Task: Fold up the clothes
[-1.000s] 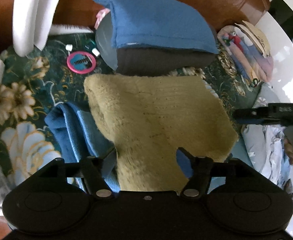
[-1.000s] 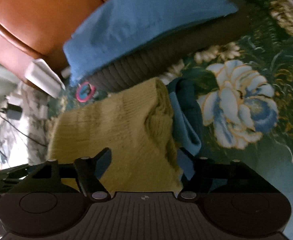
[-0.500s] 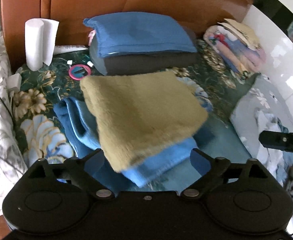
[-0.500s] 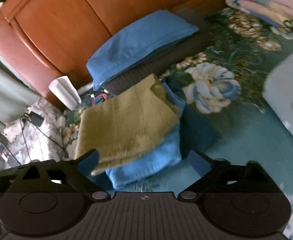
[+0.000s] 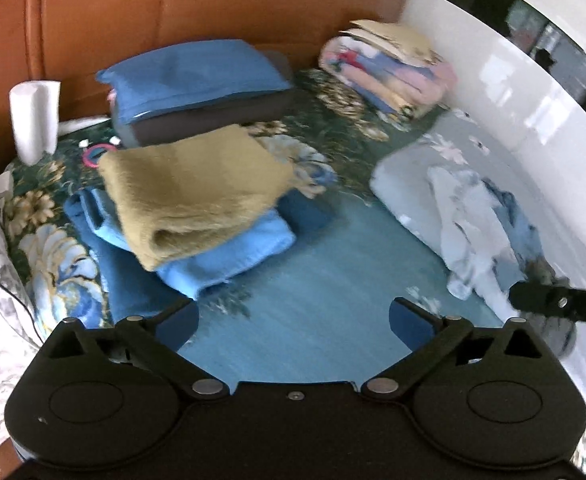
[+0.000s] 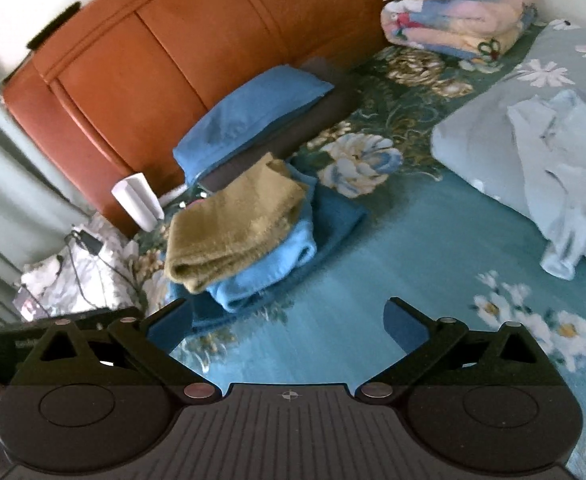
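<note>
A folded mustard-yellow knit garment [image 5: 197, 196] lies on top of a folded light blue garment [image 5: 233, 248], which lies on a darker blue one [image 5: 133, 284], stacked on the bed. The stack also shows in the right wrist view: yellow [image 6: 237, 216], light blue [image 6: 269, 264]. A crumpled pale floral garment [image 5: 477, 228] lies on a grey quilt at the right; it also shows in the right wrist view [image 6: 565, 168]. My left gripper [image 5: 293, 320] is open and empty, back from the stack. My right gripper [image 6: 289, 316] is open and empty, also back from it.
A blue pillow [image 5: 197, 76] on a dark one rests against the orange headboard [image 6: 165, 40]. A white roll [image 5: 33, 120] and a pink ring [image 5: 97, 154] lie at the left. Folded blankets [image 6: 457, 20] sit in the far corner. A white wall [image 5: 533, 120] borders the right.
Both grippers let go of the yellow garment, opened wide and pulled back from it. The yellow garment now rests folded on the blue stack.
</note>
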A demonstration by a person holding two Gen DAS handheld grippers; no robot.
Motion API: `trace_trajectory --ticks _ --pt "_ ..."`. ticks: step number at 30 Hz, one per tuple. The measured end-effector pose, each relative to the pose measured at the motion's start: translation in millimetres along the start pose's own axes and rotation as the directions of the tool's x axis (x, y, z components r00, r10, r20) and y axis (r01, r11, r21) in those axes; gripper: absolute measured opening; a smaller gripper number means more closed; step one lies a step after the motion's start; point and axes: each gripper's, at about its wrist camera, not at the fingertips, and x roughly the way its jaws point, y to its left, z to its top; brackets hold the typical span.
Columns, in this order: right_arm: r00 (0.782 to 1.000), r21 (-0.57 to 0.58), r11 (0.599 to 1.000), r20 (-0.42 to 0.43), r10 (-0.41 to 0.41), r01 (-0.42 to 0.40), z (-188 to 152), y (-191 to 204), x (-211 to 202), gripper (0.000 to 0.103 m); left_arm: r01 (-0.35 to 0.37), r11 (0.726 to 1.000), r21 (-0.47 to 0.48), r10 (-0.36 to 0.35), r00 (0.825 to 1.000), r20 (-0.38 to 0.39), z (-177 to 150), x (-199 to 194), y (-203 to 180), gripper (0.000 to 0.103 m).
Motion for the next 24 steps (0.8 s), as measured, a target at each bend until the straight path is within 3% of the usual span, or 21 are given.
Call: trace_trajectory --ticks 7,10,24 --pt "0.998 0.048 0.999 0.056 -0.011 0.008 -34 -17 -41 0.102 0.022 0.996 0.090 -0.026 0.998 0.051 -19 -27 -35 0.100" --pt "0.997 0.054 0.999 0.073 -0.003 -0.001 -41 -21 -48 0.102 0.005 0.994 0.106 -0.011 0.998 0.058 -22 -31 -42 0.100" --pt "0.992 0.100 0.995 0.123 -0.007 -0.005 -78 -25 -76 0.102 0.041 0.966 0.254 -0.064 0.994 0.086 -30 -48 -75 0.101"
